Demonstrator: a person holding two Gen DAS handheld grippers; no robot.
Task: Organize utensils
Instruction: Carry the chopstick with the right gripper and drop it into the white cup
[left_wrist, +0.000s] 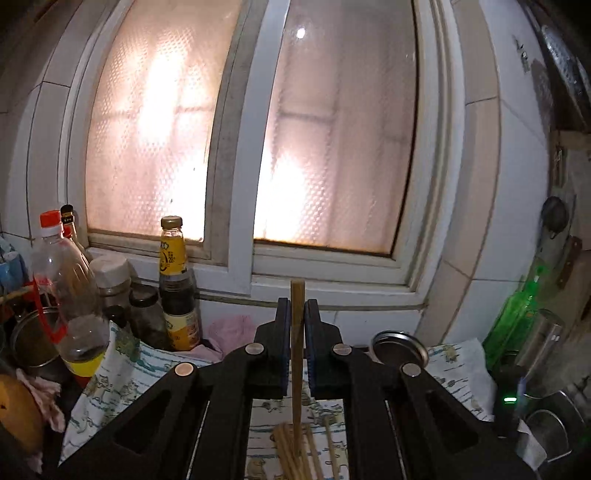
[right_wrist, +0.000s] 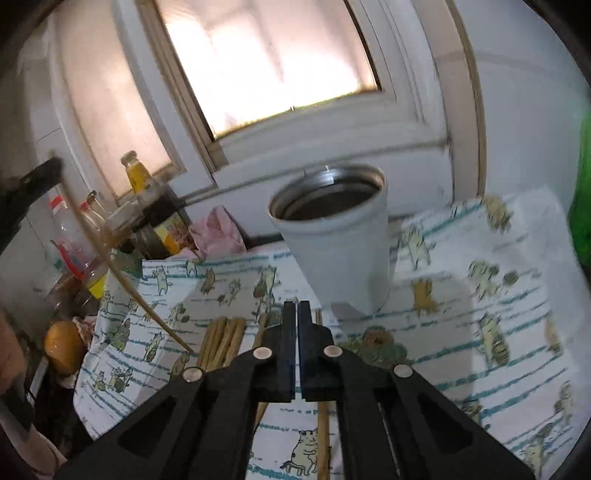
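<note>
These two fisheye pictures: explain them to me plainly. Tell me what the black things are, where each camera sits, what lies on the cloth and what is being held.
There is no robot here. A person holds a black two-finger tool in each hand, and a camera on each tool looks forward along its fingers.

The left wrist view shows the left tool shut on one chopstick, lifted upright in front of the window. More chopsticks lie below on the cat-print cloth. Bottles stand at the left.

The right wrist view shows the right tool with its fingers together; nothing shows between them. Ahead stands a white cup, open and upright on the cloth.
</note>
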